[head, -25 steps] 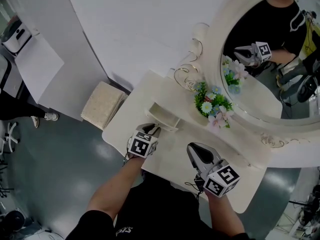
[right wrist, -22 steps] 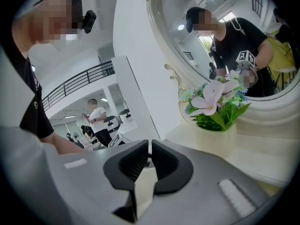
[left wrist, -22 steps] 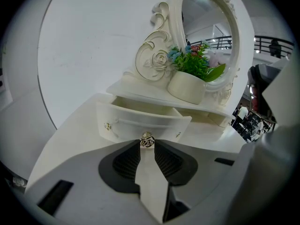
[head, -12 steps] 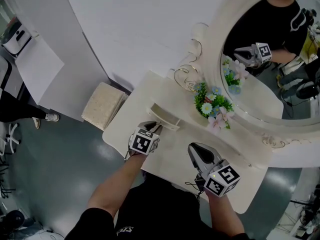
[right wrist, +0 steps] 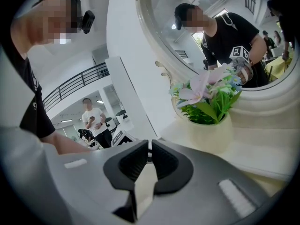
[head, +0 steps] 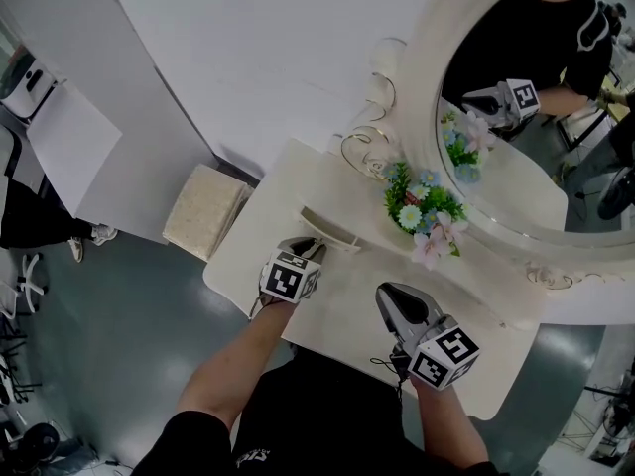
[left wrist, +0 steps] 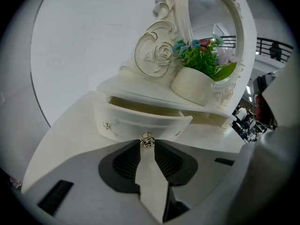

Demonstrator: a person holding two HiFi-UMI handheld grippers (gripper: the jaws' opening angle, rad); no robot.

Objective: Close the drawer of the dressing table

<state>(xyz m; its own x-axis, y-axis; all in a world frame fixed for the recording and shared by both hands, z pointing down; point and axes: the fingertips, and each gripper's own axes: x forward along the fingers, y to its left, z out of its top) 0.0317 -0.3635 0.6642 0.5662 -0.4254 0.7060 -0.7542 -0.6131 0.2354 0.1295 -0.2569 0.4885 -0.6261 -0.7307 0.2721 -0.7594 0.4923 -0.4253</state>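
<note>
In the head view my left gripper [head: 301,251] covers the knob [left wrist: 147,141] at its tips and the middle of the drawer [head: 335,229] front just ahead; the mirror [head: 516,167], beyond my right gripper [head: 389,296], is cut off by the top and right edges; in the left gripper view the drawer's inside hides behind its front; in the right gripper view the flower pot [right wrist: 208,135] ahead loses its base behind my gripper's body; a person [right wrist: 93,121] far off to its left holds something too small to tell
</note>
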